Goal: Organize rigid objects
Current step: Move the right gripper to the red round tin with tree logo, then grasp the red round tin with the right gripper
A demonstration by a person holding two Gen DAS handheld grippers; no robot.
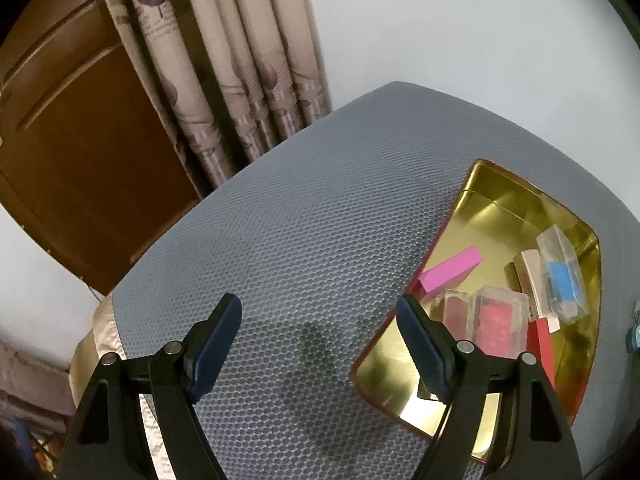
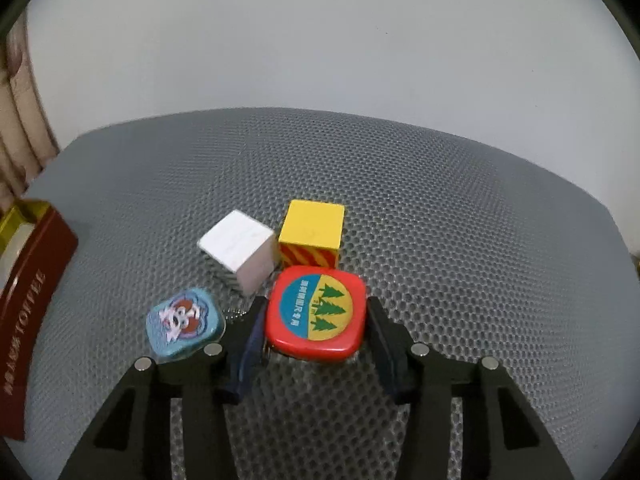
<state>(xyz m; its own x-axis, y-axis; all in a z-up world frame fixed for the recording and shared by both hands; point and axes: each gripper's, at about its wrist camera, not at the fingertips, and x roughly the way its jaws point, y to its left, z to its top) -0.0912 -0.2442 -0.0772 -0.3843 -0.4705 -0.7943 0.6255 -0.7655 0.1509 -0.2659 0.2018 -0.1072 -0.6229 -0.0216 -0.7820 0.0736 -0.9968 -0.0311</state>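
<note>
Right wrist view only: we count one red tape measure (image 2: 316, 314) between right claw (image 2: 316, 320) pads, contact unclear; two cubes (image 2: 240, 244), one blue tin (image 2: 182, 322), mid-desk (image 2: 440, 200). Left claw (image 1: 320, 320) open, empty beside gold tray (image 1: 500, 208).

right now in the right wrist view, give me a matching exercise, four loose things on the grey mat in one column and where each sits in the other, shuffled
Things:
1. red rounded-square tape measure with tree label
2. white cube
3. yellow cube with red-striped side
4. small blue tin with cartoon lid

Places:
A. far side of the tape measure, right of the white cube
B. between the right gripper's fingers
C. left of the gripper's left finger
D. left of the yellow cube

Pairs: 1-B, 2-D, 3-A, 4-C
</note>
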